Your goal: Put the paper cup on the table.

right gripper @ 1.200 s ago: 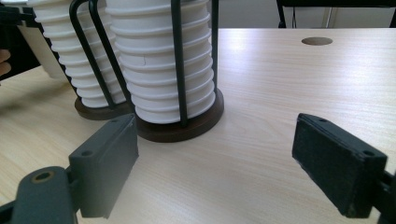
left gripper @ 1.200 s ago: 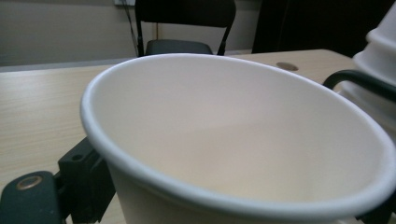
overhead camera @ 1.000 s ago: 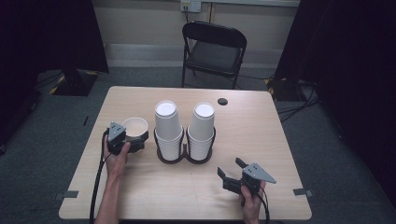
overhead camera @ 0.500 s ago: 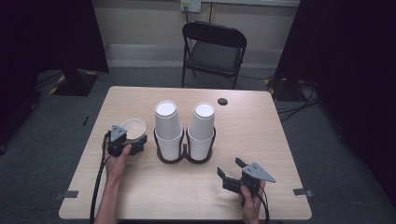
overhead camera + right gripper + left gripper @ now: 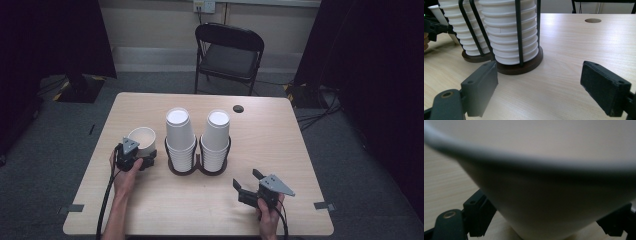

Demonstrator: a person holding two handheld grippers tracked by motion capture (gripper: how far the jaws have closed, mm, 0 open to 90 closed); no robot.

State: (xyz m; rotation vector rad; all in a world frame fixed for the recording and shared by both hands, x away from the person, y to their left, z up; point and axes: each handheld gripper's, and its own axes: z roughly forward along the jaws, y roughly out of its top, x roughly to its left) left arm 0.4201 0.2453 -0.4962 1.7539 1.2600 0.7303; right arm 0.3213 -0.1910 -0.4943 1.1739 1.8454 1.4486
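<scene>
The left gripper (image 5: pixel 142 161) is set around a single paper cup (image 5: pixel 142 140) on the table (image 5: pixel 300 150), just left of the cup stacks (image 5: pixel 179 137). Its jaws have just been closing, and the cup now looks squeezed between them. The right gripper (image 5: pixel 245 186) is held open. The cup is not yet lifted or stacked.

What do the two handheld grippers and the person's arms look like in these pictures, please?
Both are black two-jaw tools. The left gripper and the right gripper each carry a grey three-cornered plate on top and trail a black cable along the forearm. In the right gripper view the jaws end in flat rectangular black pads with small holes. The forearms are bare, with no sleeves in view.
</scene>
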